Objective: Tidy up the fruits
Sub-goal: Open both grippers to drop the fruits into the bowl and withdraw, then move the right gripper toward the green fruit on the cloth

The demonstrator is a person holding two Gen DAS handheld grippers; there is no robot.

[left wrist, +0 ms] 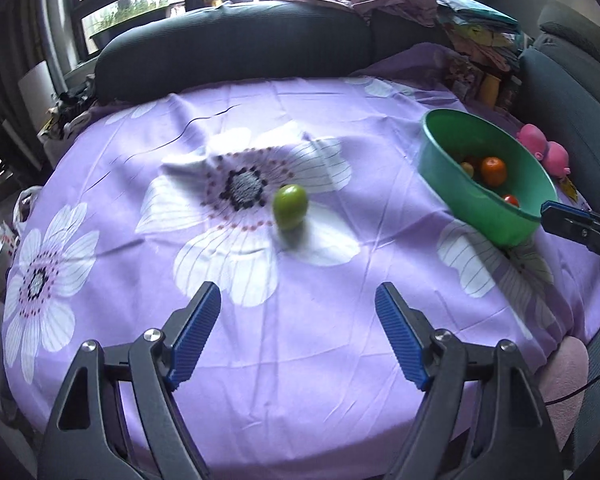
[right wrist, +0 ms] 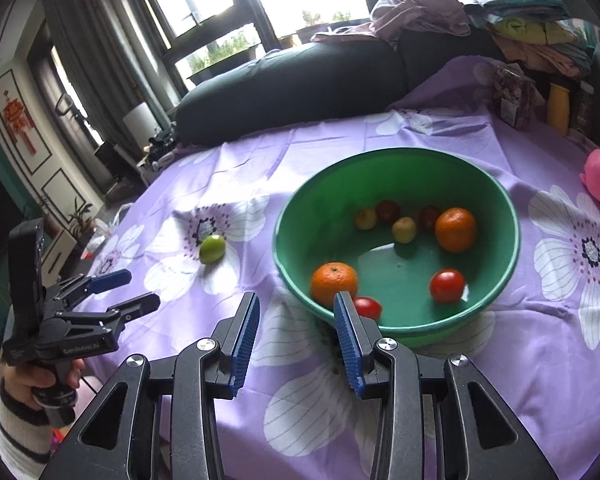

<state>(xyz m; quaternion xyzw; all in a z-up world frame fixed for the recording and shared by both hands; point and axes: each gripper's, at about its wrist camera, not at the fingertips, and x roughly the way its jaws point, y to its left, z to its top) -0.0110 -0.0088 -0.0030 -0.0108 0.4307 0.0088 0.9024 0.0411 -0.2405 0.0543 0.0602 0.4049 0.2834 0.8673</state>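
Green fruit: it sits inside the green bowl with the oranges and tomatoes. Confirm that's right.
Not right. The green fruit lies on the purple floral cloth, outside the green bowl, as the right wrist view shows. The oranges and tomatoes are in the bowl.

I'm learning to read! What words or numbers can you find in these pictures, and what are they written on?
"GenRobot.AI": on the black body of the left gripper, seen in the right wrist view.
A smaller label at that body's back end: too small to read.
A label on the patterned packet at the table's far edge: too blurred to read.
The red hanging ornament on the wall: no letters can be made out.
Nothing else carries writing.
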